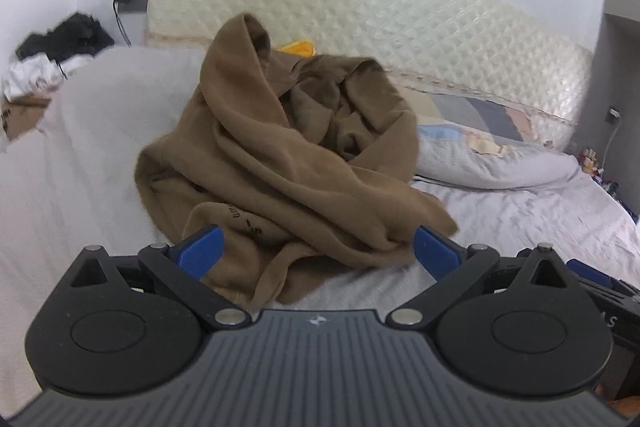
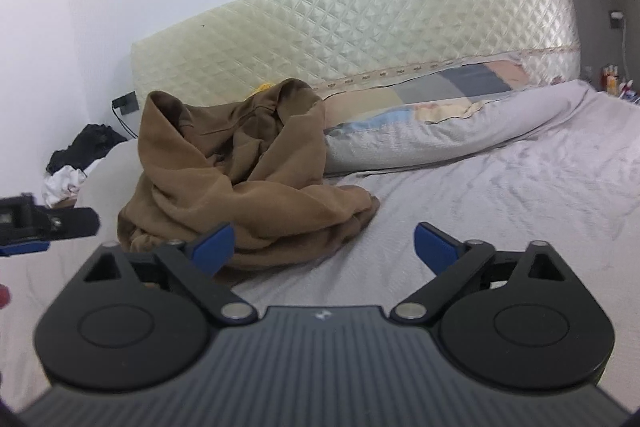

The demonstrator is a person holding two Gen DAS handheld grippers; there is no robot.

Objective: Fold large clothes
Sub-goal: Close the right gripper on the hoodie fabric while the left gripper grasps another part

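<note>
I see the brown garment [image 1: 292,155] lying crumpled on the grey bed sheet [image 2: 500,195], just left of the pillow [image 2: 440,131]. My left gripper [image 1: 318,247] is spread wide before the garment's near edge, holding nothing. My right gripper [image 2: 324,243] is also released, beside the garment.

Soft, even, cool indoor light w/ faint shadows, no glare; strong fisheye edge warp, slight blur throughout.
</note>
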